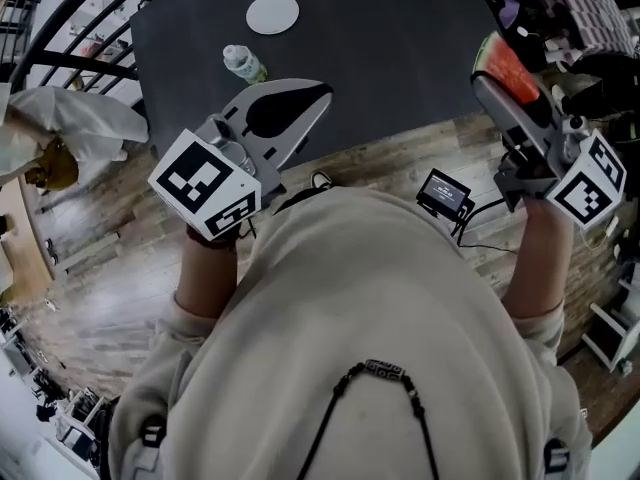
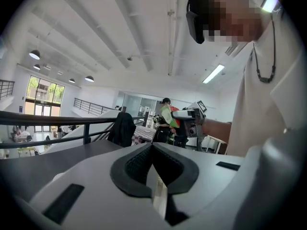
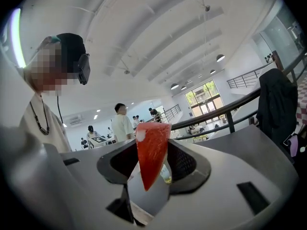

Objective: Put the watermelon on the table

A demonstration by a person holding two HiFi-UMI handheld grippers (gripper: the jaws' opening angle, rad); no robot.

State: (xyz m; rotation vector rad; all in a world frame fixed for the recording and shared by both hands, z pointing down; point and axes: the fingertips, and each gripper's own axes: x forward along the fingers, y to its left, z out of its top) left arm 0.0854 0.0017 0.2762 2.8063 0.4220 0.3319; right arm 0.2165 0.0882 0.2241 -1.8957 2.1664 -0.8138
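Note:
A wedge of watermelon [image 3: 152,152], red flesh with a green rind, stands between the jaws of my right gripper [image 3: 153,159], which is shut on it. From the head view the watermelon [image 1: 503,66] hangs in the air at the right end of the dark table [image 1: 400,48], in my right gripper [image 1: 492,71]. My left gripper [image 1: 318,96] points over the table's near edge with its jaws shut and nothing between them. In the left gripper view the pads of the left gripper [image 2: 152,145] meet at the tip, and the watermelon [image 2: 168,115] shows far off.
A white round plate [image 1: 272,13] and a small water bottle [image 1: 243,64] lie on the table's left part. A railing [image 1: 70,28] runs past the table's left side. A black jacket [image 3: 276,99] hangs beyond the table. A small screen device [image 1: 444,192] sits near my waist.

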